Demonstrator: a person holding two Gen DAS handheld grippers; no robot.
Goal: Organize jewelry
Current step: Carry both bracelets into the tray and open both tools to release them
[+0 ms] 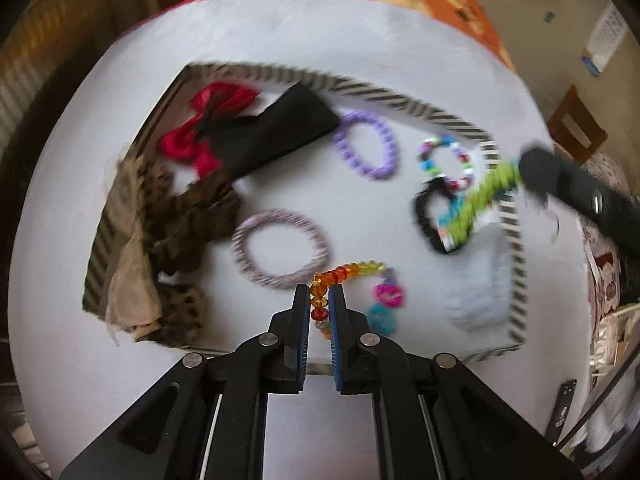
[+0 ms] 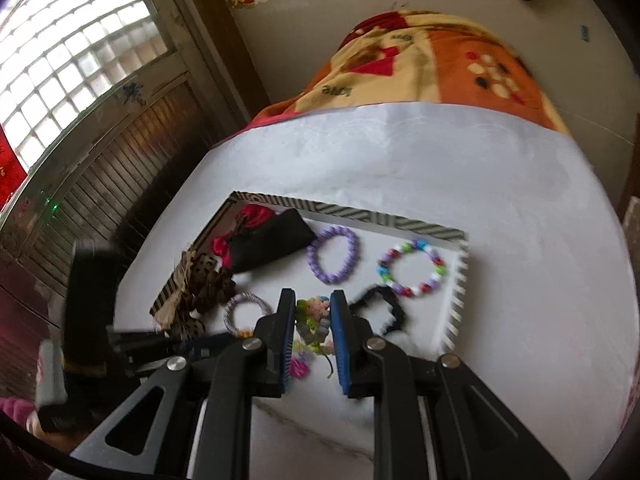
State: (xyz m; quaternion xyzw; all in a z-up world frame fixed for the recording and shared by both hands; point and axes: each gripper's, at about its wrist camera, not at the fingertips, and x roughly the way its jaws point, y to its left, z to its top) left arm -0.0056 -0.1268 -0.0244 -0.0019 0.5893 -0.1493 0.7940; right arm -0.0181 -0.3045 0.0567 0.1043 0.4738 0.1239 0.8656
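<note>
The left gripper (image 1: 320, 300) is closed tight on a string of orange and red beads (image 1: 340, 274); the beads run up between its two fingers and bend off to the right, ending near a pink charm (image 1: 389, 294) and a blue charm (image 1: 378, 317); all this hangs low over the near part of a flat tray (image 1: 404, 98) with a black and white striped rim.

The right gripper (image 2: 313, 316) pinches a bunch of green, pink and grey bits (image 2: 314, 320); its fingers are only a little way apart and the bunch sits between them; from the left camera the same thing looks like a long green band (image 1: 482, 196) hanging from the dark gripper over the right side of the tray.

The tray sits on a white table top (image 2: 460, 168); inside it lie a purple bead bracelet (image 2: 334, 254), a bracelet of many colours (image 2: 412, 268), a black scrunchie (image 2: 380, 308), and a pale twisted ring (image 1: 280, 248); a red bow (image 1: 208, 120) and a black cloth band (image 1: 276, 128) touch each other at the far left; brown spotted hair ties (image 1: 188, 216) are piled along the left rim.

A bright orange blanket (image 2: 440, 64) lies past the table.
</note>
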